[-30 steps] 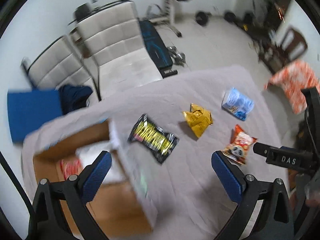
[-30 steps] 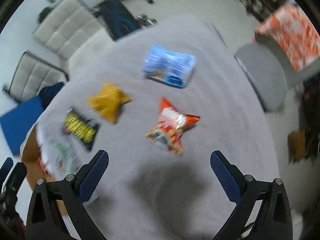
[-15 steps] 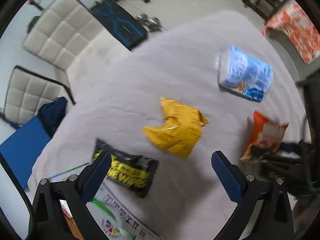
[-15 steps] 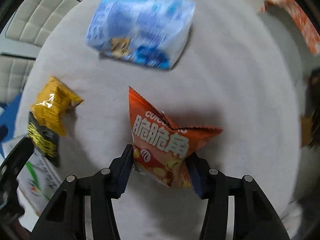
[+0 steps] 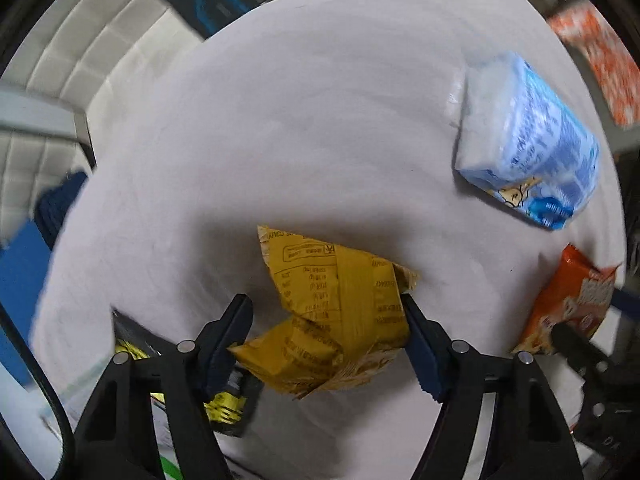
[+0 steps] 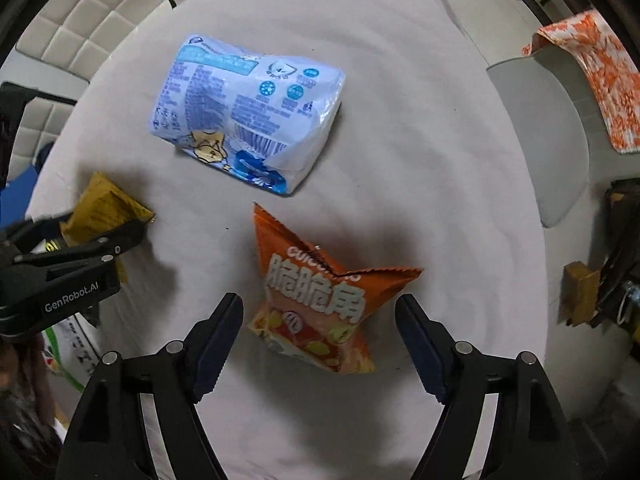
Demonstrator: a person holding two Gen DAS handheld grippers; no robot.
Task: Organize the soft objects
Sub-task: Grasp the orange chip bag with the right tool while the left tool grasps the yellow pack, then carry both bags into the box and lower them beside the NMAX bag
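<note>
While both grippers straddle their bags on the grey cloth [image 6: 400, 100], neither has clamped yet. The left gripper [image 5: 326, 344] has its jaws apart, touching the yellow bag's [image 5: 340, 312] sides; the right gripper [image 6: 318, 340] stands wider, clear of the orange bag [image 6: 316, 304]. Squeeze at mid-body, gently, since puffed bags slip or crush. The blue pack [image 6: 248, 120] lies beyond.

A pale grey cloth covers the bench [image 6: 400, 120] across the middle of the frame. Upper left, white quilted chairs [image 6: 76, 24] stand behind it. On the right, a grey chair [image 6: 548, 132] carries an orange-and-white patterned cloth [image 6: 600, 76] over its back.
</note>
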